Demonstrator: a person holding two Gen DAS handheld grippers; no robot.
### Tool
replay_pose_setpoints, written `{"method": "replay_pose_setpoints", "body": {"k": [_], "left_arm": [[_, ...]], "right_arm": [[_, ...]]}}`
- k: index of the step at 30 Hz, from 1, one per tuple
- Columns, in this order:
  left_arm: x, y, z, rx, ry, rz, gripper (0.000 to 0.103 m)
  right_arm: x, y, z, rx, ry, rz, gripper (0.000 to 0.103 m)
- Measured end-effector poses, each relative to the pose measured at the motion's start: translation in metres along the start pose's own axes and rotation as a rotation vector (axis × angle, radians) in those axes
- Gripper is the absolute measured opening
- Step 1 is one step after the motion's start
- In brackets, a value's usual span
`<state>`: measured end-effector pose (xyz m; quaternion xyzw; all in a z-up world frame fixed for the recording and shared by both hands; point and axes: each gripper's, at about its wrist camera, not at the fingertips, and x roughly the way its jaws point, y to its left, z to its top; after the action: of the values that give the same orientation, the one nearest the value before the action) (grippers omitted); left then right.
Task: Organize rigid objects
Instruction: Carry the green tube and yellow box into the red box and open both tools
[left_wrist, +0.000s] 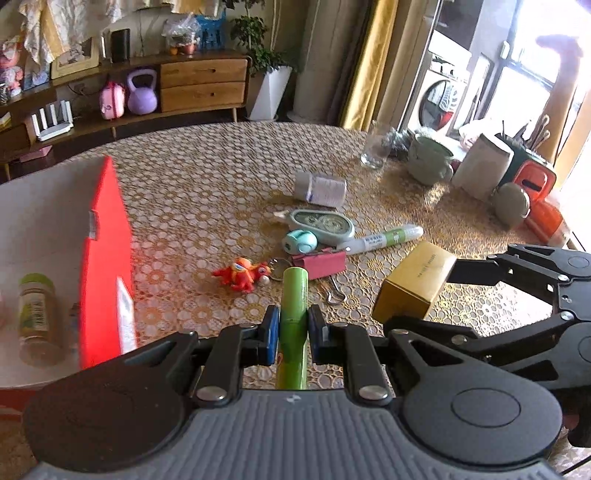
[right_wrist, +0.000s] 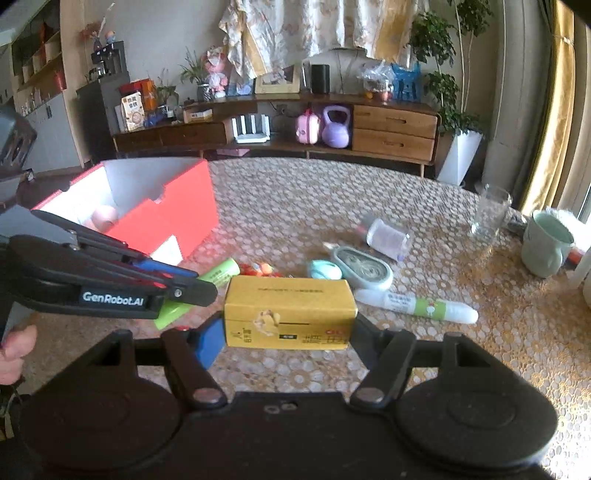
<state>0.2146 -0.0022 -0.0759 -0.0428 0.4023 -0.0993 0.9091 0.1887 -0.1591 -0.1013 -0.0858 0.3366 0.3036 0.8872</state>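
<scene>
left hand-held gripper (left_wrist: 291, 328) is clamped on a green tube (left_wrist: 293, 321), red box (left_wrist: 105, 258) to its left. right hand-held gripper (right_wrist: 290, 334) grips a yellow carton (right_wrist: 290, 312) widthwise. both tilt down above the tabletop (left_wrist: 207, 192).

Both grippers were black linkage frames with silver rivets, blue finger pads (left_wrist: 272, 332) and white "GenRobot.AI" lettering (right_wrist: 112, 297).

Wooden sideboard (right_wrist: 391, 129), purple kettlebell (right_wrist: 335, 127), potted plant (left_wrist: 267, 62), yellow curtain (left_wrist: 364, 62)
</scene>
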Motion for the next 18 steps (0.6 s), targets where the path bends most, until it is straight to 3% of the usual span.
{"method": "replay_pose_setpoints", "body": {"k": [18], "left_arm": [[-0.078, 0.059, 0.003, -0.085, -0.098, 0.054, 0.016]], "right_arm": [[-0.025, 0.085, 0.051, -0.124, -0.076, 0.061, 0.069]]}}
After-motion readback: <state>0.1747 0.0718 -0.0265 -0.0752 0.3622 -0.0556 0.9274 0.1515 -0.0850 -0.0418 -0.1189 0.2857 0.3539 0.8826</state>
